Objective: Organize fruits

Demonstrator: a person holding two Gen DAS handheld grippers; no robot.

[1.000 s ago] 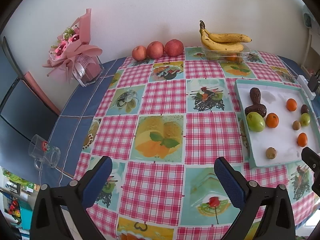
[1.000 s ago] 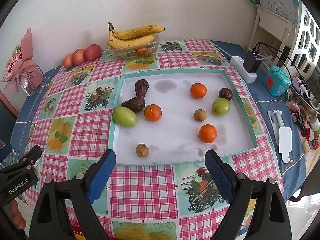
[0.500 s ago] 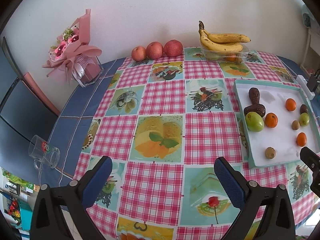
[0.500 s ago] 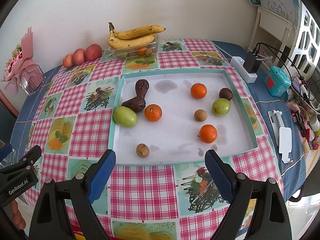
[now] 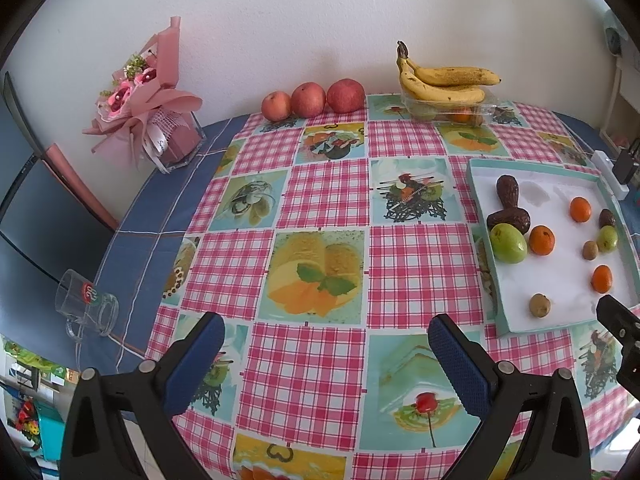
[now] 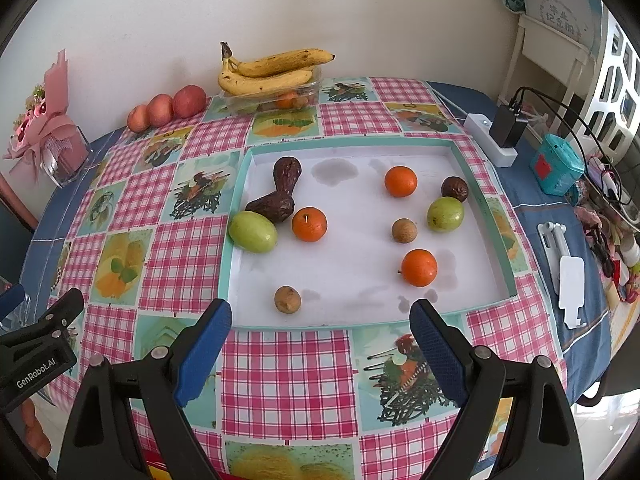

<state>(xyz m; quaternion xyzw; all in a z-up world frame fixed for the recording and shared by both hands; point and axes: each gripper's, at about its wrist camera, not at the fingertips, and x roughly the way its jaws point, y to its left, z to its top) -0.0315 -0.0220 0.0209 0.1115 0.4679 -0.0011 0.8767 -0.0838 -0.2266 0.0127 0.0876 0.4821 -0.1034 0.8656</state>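
Observation:
A teal-rimmed white tray (image 6: 237, 216) (image 5: 482, 240) holds scattered fruit: two dark avocados (image 6: 272, 206), two green fruits (image 6: 253, 231) (image 6: 445, 214), three oranges (image 6: 309, 223) (image 6: 400, 181) (image 6: 419, 267), two small brown fruits (image 6: 287, 299) (image 6: 404, 230) and a dark round fruit (image 6: 454, 189). My right gripper (image 6: 320, 320) is open and empty, just in front of the tray's near edge. My left gripper (image 5: 326, 334) is open and empty over the checked tablecloth, left of the tray.
Bananas (image 6: 272, 72) (image 5: 444, 82) lie on a clear box at the back by the wall. Three apples (image 5: 312, 99) sit left of them. A bouquet vase (image 5: 160, 136) and a tipped glass mug (image 5: 86, 304) are at left. A power strip (image 6: 492, 140) and clutter are at right.
The left wrist view has shifted slightly, so the tray sits a little further left and lower in it. Both grippers stay open and the fruit has not moved.

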